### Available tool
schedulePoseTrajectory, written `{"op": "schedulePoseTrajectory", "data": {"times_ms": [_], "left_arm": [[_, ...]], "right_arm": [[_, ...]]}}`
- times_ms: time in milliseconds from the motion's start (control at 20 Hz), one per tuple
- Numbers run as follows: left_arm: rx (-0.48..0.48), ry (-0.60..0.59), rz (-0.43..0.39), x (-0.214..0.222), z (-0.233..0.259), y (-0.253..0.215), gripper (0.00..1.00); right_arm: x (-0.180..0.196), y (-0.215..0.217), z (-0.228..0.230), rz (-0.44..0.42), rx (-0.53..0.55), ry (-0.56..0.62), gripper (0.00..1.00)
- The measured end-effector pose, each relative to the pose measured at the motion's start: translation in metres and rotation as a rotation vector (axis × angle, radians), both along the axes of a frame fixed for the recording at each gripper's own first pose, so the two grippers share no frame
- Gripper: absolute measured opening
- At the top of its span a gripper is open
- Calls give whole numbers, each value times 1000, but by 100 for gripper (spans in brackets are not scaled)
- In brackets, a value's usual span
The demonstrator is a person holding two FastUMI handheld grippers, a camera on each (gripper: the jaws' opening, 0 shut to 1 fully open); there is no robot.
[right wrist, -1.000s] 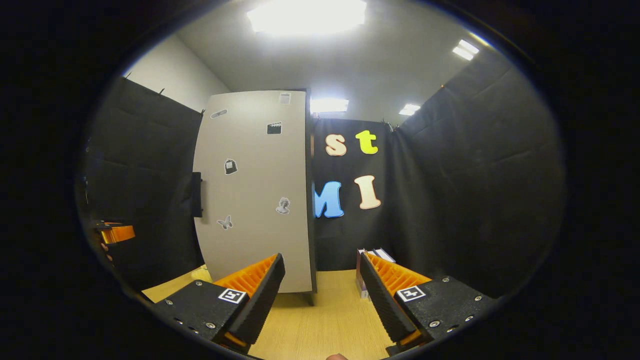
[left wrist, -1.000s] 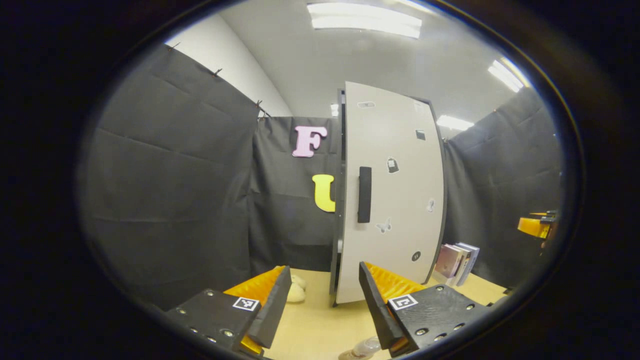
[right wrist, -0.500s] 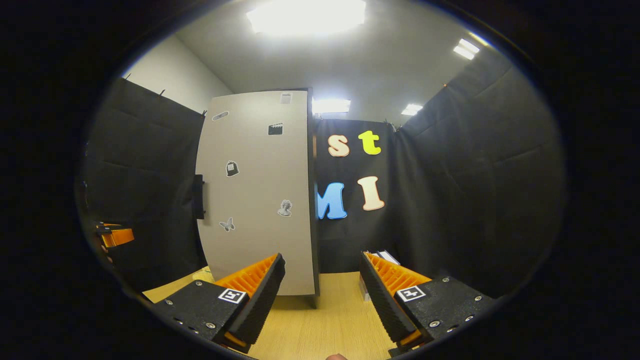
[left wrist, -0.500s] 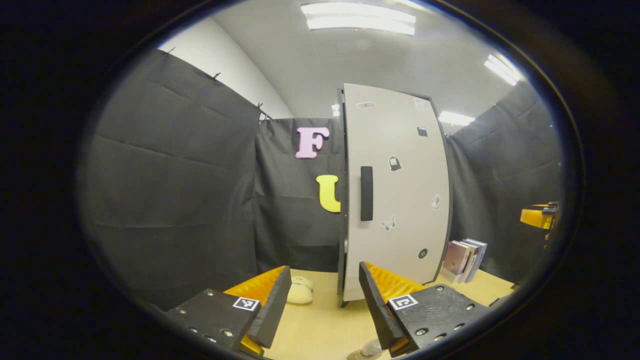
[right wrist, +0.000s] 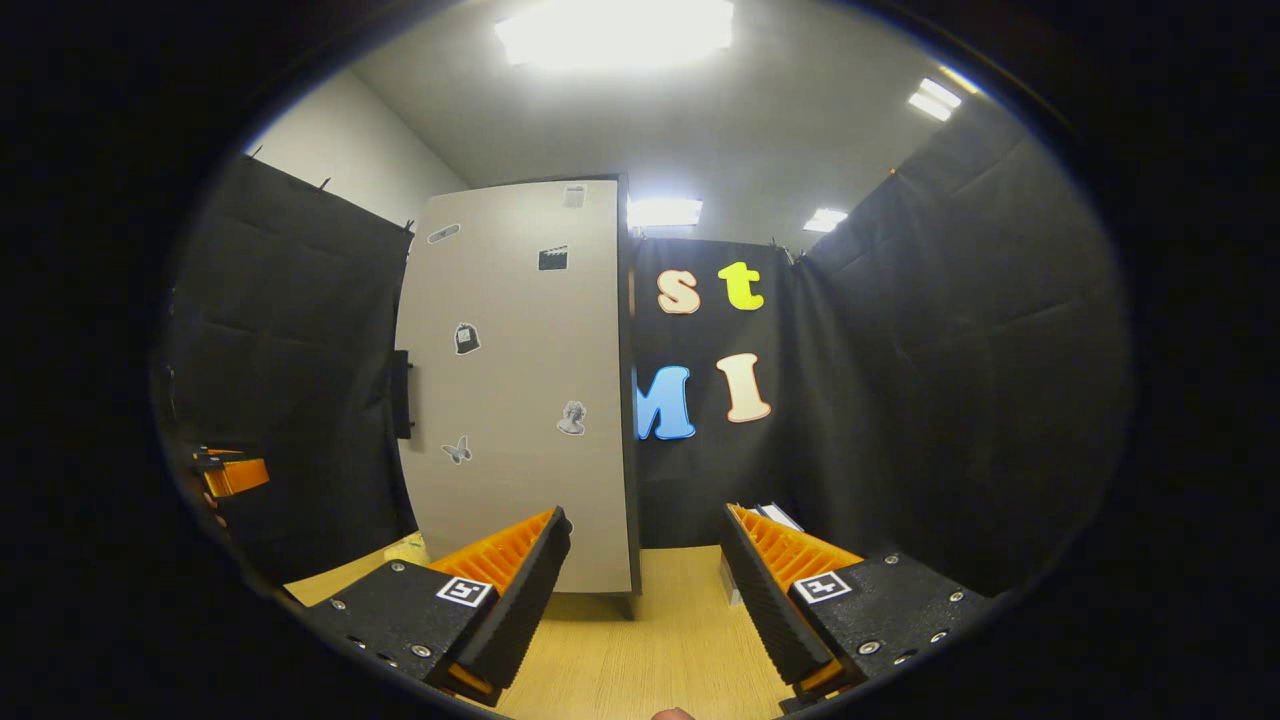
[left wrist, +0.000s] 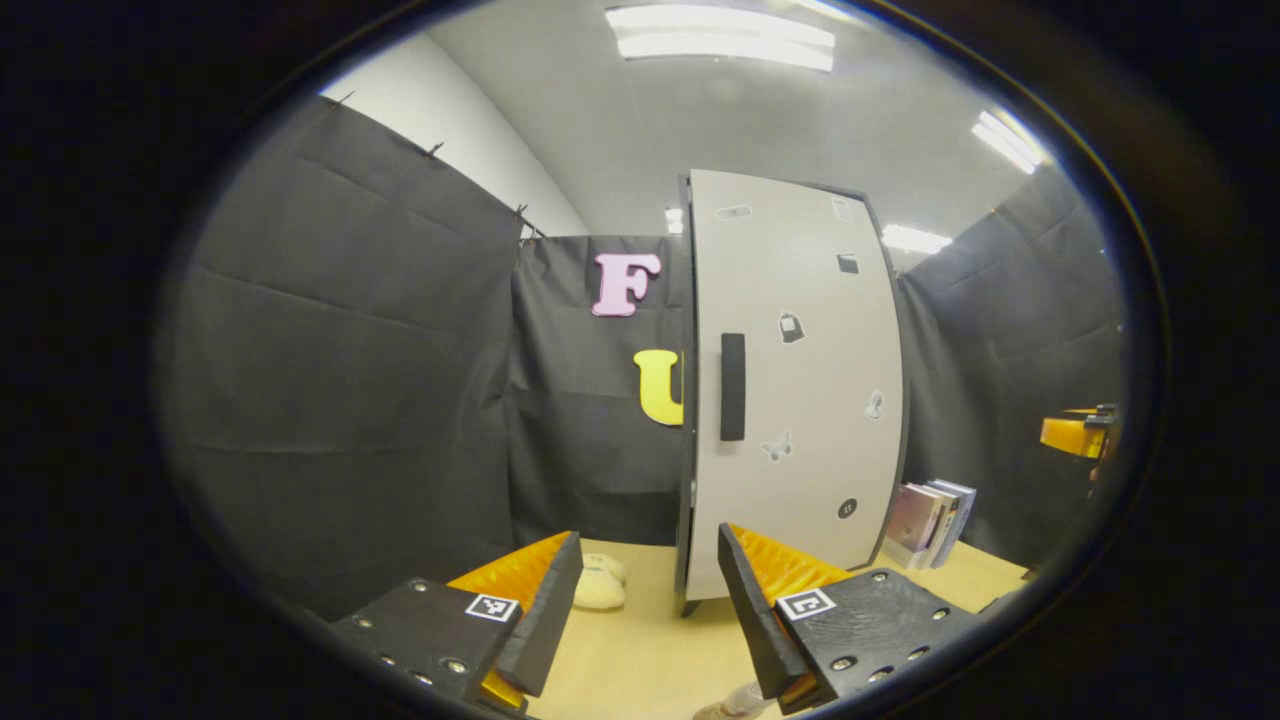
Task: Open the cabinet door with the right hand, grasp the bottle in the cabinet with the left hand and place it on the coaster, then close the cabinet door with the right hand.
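Closest to me, my left gripper [left wrist: 648, 600] and my right gripper [right wrist: 645, 585] both hover over the wooden table [right wrist: 640, 660] with fingers spread wide and nothing between them. At the bottom edge of the left gripper view I can make out part of the bottle [left wrist: 738, 698] lying low beside that gripper's finger. Farther back the cabinet door [left wrist: 795, 380] with its dark handle [left wrist: 733, 387] looks shut, and books [left wrist: 930, 522] lean just beyond it.
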State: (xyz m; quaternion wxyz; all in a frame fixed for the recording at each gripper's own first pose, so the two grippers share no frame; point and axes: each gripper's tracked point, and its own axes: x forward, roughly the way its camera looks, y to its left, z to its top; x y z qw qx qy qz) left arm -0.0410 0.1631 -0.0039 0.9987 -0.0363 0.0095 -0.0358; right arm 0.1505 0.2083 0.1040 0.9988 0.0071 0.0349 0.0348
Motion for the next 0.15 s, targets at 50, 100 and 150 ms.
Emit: {"op": "schedulePoseTrajectory", "data": {"times_ms": [50,100,150], "left_arm": [[3,-2,1,0,0,0,78],[4,-2,2,0,1,1,78],[4,-2,2,0,0,0,84]], "right_arm": [[0,0,0,0,2,1,94],[-1,0,0,0,3,1,94],[-1,0,0,0,4,1,93]]}}
